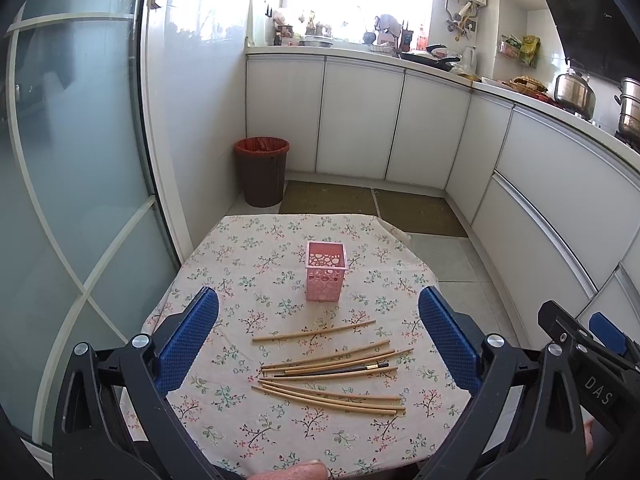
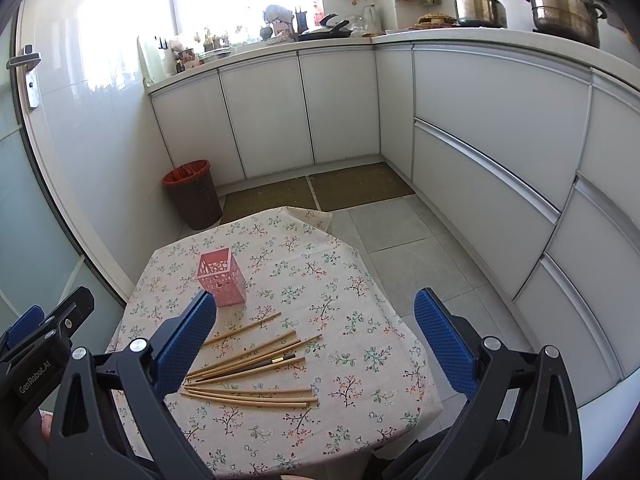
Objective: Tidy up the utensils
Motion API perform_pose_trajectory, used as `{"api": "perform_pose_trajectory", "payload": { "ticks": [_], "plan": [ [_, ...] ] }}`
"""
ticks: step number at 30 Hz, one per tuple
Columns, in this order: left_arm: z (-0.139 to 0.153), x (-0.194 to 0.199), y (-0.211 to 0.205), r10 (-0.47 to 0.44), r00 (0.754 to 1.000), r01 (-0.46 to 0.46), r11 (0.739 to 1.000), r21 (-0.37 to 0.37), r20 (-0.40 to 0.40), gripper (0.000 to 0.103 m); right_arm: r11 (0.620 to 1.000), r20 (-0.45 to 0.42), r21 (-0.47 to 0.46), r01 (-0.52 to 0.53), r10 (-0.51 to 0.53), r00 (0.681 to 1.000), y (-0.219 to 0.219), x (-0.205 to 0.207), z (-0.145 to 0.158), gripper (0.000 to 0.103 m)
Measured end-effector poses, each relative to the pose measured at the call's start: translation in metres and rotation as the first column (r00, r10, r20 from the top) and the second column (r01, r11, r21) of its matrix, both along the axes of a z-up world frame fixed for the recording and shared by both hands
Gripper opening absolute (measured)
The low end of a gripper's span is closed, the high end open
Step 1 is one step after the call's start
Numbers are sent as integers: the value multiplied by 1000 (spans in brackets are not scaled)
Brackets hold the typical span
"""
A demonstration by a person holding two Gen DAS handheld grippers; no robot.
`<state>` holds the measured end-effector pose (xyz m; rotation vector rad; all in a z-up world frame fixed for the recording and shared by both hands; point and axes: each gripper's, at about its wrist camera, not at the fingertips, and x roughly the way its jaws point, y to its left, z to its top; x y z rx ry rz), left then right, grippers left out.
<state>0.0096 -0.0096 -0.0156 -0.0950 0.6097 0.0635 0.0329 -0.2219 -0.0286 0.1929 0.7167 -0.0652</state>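
So the chopsticks [image 1: 332,372] are lying loose in the lower middle of the frame, a scattered bunch on the floral tablecloth [image 1: 248,264], one dark one mixed in with the bamboo ones. Just above them stands the pink holder [image 1: 326,276], upright and looks empty from here. Left gripper [image 1: 320,336] has its blue pads wide apart, holding nothing; same for the right gripper [image 2: 316,340]. Brown bin [image 1: 262,172] sits on the floor further up, white cabinets [image 1: 360,116] behind.
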Motion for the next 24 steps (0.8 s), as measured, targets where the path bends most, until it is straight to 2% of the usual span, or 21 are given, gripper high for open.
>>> {"api": "perform_pose_trajectory", "payload": {
  "ticks": [14,24],
  "plan": [
    [-12,8,-4,-3,1000,3,1000,0,-30,96,1000,-24,-8,6,-7,1000,0,7,-9,97],
    [-62,65,-9,-30,981,32,999,9,-192,96,999,-163,7,49,-47,986,-15,45,-59,97]
  ]
}}
